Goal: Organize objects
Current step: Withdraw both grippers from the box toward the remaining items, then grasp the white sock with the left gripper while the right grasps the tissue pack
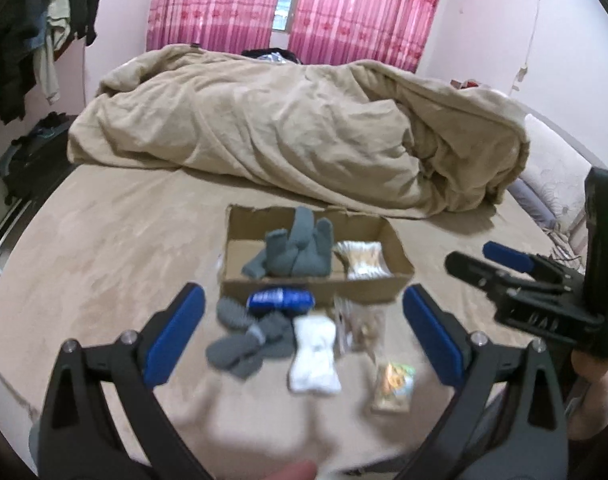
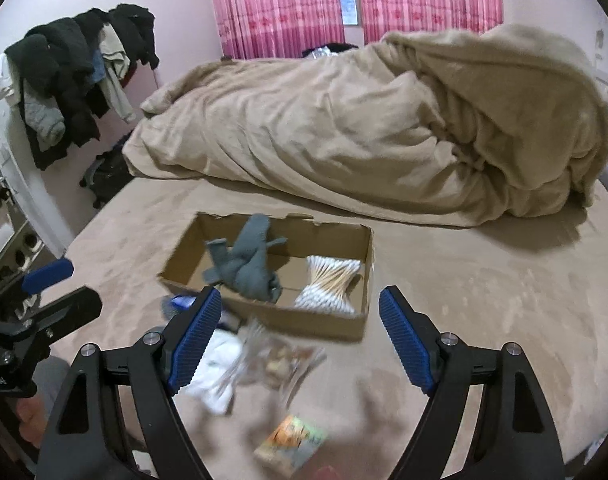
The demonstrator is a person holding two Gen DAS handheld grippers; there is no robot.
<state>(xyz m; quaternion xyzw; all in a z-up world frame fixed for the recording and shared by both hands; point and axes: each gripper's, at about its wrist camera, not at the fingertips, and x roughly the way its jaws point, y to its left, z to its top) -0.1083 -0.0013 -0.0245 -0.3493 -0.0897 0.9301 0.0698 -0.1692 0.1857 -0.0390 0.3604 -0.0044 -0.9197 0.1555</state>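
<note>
A cardboard box (image 1: pixel 400 270) (image 2: pixel 360 240) sits on the bed and holds grey socks (image 1: pixel 299 250) (image 2: pixel 247 268) on its left and a bundle of cotton swabs (image 1: pixel 362 260) (image 2: pixel 330 282) on its right. In front of it lie a blue packet (image 1: pixel 279 300), loose grey socks (image 1: pixel 247 336), a white sock (image 1: pixel 314 354) (image 2: pixel 215 372), a clear bag (image 1: pixel 364 328) (image 2: pixel 275 360) and a small orange packet (image 1: pixel 394 386) (image 2: pixel 291 444). My left gripper (image 1: pixel 304 332) is open above the loose items. My right gripper (image 2: pixel 299 336) is open and empty, and also shows in the left wrist view (image 1: pixel 476 260).
A crumpled beige duvet (image 1: pixel 295 128) (image 2: pixel 384 120) covers the far half of the bed. Clothes hang on a rack (image 2: pixel 75 76) at the left by the pink wall. Pink curtains (image 1: pixel 295 4) hang behind. A dark bag (image 2: pixel 107 176) sits on the floor beside the bed.
</note>
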